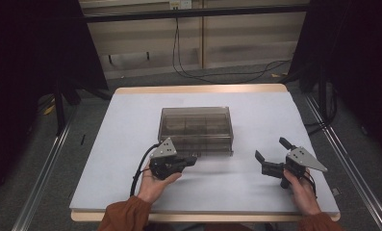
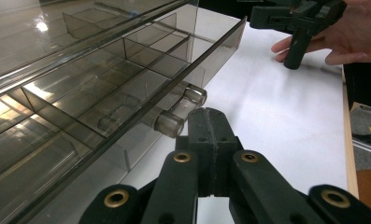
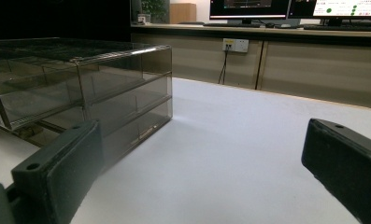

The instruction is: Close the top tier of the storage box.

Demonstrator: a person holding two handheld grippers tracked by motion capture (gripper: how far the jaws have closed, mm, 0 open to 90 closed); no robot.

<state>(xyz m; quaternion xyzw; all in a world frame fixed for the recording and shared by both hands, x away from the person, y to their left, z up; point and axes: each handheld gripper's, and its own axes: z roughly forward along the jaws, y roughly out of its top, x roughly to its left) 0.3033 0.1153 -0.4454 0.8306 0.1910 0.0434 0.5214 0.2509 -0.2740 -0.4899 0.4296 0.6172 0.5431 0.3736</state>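
A smoky, see-through plastic drawer box sits at the middle of a white table. Its near drawer is pulled out a little toward the person, showing divided compartments. 2 clear round knobs stick out from the drawer front.

The left hand-held gripper rests low on the table just in front of the box's near left side, held in the person's left hand. Its jaws are pressed together with nothing between them, the tips just beside the nearer knob; whether they touch it cannot be told.

The right hand-held gripper is held at the near right of the table, well apart from the box. Its jaws are spread wide and hold nothing.
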